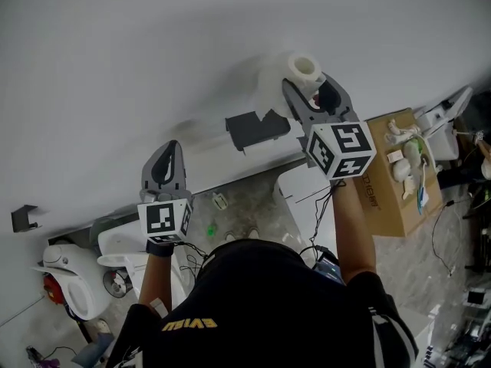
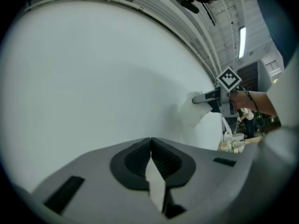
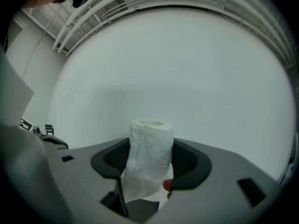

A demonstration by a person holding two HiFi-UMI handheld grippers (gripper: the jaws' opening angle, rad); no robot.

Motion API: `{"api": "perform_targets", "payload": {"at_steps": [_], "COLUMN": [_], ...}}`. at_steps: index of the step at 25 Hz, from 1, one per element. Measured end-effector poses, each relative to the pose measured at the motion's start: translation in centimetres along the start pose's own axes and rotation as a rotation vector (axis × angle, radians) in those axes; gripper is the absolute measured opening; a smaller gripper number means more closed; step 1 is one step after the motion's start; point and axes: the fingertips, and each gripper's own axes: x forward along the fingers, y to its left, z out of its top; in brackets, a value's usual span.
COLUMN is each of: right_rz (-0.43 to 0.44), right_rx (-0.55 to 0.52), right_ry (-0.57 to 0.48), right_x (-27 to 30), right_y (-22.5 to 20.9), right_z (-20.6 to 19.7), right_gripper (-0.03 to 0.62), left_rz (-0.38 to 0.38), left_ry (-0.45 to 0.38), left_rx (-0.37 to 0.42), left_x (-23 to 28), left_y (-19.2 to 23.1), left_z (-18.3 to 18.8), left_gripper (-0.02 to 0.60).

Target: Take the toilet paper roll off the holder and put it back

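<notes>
My right gripper (image 1: 311, 90) is shut on a white toilet paper roll (image 1: 304, 69) and holds it up against the white wall, above and to the right of the dark grey holder (image 1: 257, 129). The holder's arm is bare. In the right gripper view the roll (image 3: 149, 143) stands upright between the dark pads (image 3: 189, 162), with a loose sheet hanging down at its front. My left gripper (image 1: 167, 150) hangs lower left of the holder, shut, its tips touching (image 2: 151, 141) and holding nothing. From the left gripper view the right gripper (image 2: 211, 97) and the roll (image 2: 191, 112) show at the right.
A cardboard box (image 1: 391, 182) with white items on top stands on the floor at the right. A white toilet (image 1: 69, 278) is at the lower left. A small dark bracket (image 1: 23, 217) sticks out of the wall at the far left.
</notes>
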Motion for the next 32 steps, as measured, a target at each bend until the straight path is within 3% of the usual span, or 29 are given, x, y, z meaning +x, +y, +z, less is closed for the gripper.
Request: {"api": "perform_targets", "payload": {"at_steps": [21, 32], "right_rz": [-0.021, -0.037], "right_rx": [0.029, 0.034], "right_ry": [-0.007, -0.001], "right_x": [-1.5, -2.4], "right_y": [-2.3, -3.4], "right_z": [-0.4, -0.9], "right_gripper": [0.255, 0.256], "left_rz": [-0.010, -0.010], "left_ry": [0.012, -0.028], "left_rx": [-0.006, -0.032], "left_x": [0.1, 0.4], "left_y": [-0.8, -1.5], "left_z": [-0.9, -0.1], "left_gripper": [0.012, 0.012]}}
